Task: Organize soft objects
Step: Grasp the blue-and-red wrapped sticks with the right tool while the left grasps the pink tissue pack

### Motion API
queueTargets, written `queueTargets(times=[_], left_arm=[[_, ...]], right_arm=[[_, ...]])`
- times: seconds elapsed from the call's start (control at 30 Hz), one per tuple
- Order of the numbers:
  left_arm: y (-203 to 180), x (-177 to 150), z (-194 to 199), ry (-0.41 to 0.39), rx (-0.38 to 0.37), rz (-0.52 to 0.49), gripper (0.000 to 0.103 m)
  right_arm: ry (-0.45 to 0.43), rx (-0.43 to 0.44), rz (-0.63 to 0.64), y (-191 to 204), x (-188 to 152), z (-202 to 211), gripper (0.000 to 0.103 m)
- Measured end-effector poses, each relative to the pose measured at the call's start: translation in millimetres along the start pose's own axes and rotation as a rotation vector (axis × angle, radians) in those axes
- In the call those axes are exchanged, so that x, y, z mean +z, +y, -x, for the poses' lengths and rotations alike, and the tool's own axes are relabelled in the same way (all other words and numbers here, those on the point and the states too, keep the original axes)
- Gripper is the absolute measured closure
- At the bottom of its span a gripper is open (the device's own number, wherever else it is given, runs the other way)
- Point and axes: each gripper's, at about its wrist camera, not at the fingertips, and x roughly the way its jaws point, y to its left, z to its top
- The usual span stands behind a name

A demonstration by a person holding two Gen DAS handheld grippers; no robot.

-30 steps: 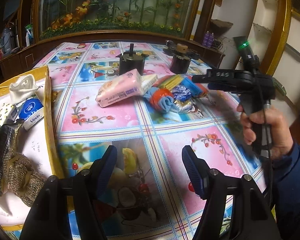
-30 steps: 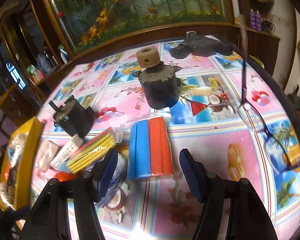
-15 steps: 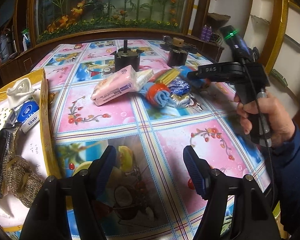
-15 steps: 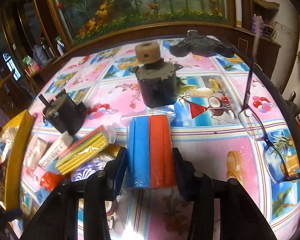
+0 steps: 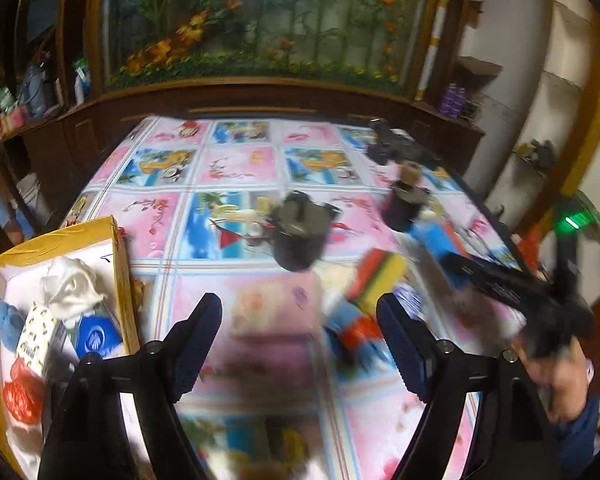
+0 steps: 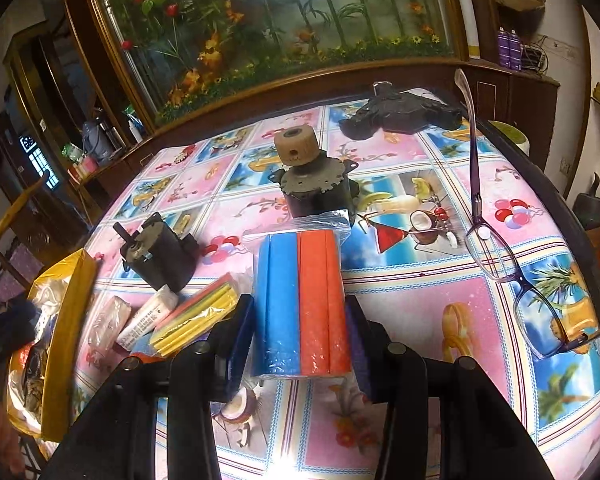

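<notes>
right wrist: blue-orange sponge pack (image 6: 302, 300) clamped between right gripper (image 6: 300, 320) fingers

Two dark motors (image 6: 162, 250) (image 6: 314, 184) upright on the patterned tablecloth (image 6: 420, 288). Purple-framed glasses (image 6: 512, 264) lie open on its right side. Black gadget (image 6: 398, 114) at far edge. Painted floral panel (image 6: 284, 20) behind.

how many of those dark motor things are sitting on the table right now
2. One with a tan wheel on top stands just beyond the blue-and-orange pack; the other lies tipped to its left, near the yellow box.
</notes>
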Motion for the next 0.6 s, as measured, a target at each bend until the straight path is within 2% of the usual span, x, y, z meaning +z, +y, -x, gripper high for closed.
queueTargets(times=[0.17, 0.33, 0.43, 0.6], left_arm=[[27.4, 23.8, -62.4, 0.114, 0.01, 0.113, 0.024], [41.5, 21.7, -98.6, 0.188, -0.018, 0.197, 0.024], [38.2, 8.3, -102.5, 0.241, -0.094, 0.225, 0.024], [16.0, -22.1, -76.1, 0.255, -0.152, 0.131, 0.024]], right_arm=[[-0.001, 0.012, -0.019, -3.5, 0.7, 0.4, 0.056], [0.004, 0.023, -0.026, -4.3, 0.7, 0.3, 0.056], [-0.002, 0.024, -0.027, -4.7, 1.2, 1.9, 0.056], [-0.001, 0.039, -0.031, -4.1, 0.5, 3.6, 0.056]])
